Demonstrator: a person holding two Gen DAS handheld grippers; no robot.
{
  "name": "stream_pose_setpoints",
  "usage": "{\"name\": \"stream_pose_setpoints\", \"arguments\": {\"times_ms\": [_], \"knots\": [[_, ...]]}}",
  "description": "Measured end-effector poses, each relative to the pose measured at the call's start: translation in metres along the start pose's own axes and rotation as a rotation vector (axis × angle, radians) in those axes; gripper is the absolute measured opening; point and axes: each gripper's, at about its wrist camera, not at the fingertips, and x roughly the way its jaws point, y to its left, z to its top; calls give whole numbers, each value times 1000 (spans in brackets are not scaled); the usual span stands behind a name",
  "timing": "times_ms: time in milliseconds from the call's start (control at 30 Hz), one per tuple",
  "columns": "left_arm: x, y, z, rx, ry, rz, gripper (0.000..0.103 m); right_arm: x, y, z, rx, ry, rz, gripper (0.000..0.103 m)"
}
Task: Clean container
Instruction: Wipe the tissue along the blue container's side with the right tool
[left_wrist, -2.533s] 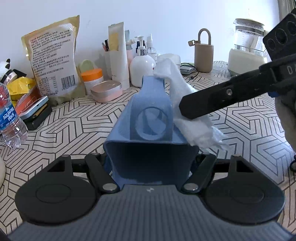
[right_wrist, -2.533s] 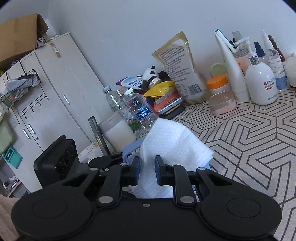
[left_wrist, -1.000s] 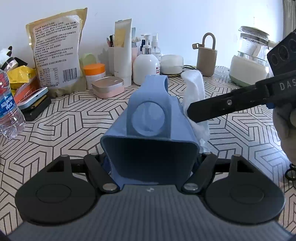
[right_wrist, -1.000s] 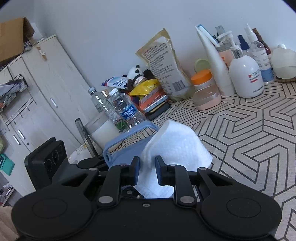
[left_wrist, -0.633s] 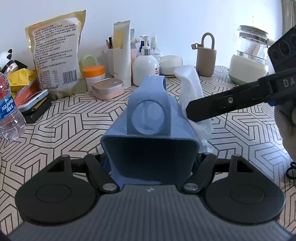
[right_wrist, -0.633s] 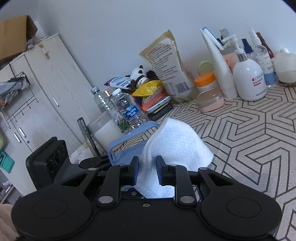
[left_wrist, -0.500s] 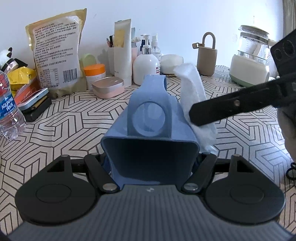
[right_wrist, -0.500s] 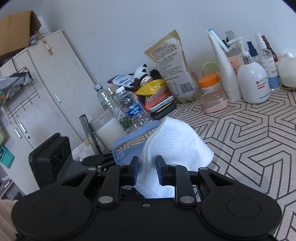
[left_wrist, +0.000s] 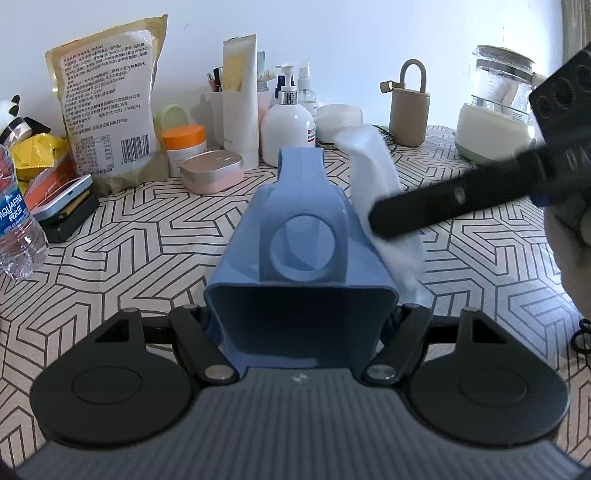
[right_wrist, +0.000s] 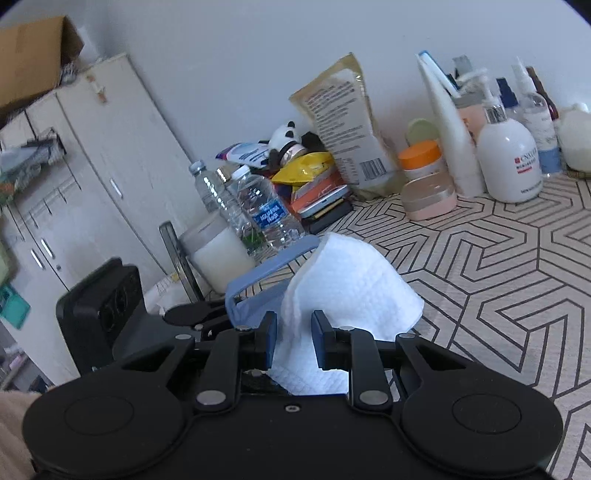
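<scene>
While the blue container lay on its side between the fingers of the left gripper, clamped across its width just above the patterned tablecloth, the wiping step was in hand. The right gripper was pinched narrow on a white cloth, whose folded bulk pressed against the container's right outer wall, near the round boss on its upper face. The container's handle pointed away towards the bottles along the wall. Judging from this, only one flank was being rubbed; the next move likely called for sliding the cloth along that wall or over the top, with the left grip kept firm so the container would not twist.
</scene>
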Motion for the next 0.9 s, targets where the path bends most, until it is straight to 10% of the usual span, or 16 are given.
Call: {"name": "stream_pose_setpoints", "arguments": {"times_ms": [433, 900], "knots": [[-1, -4, 0, 36, -2, 10, 73, 4, 9, -1, -14, -3, 121, 26], [0, -5, 0, 30, 4, 5, 73, -4, 4, 0, -56, -36, -71, 23]]}}
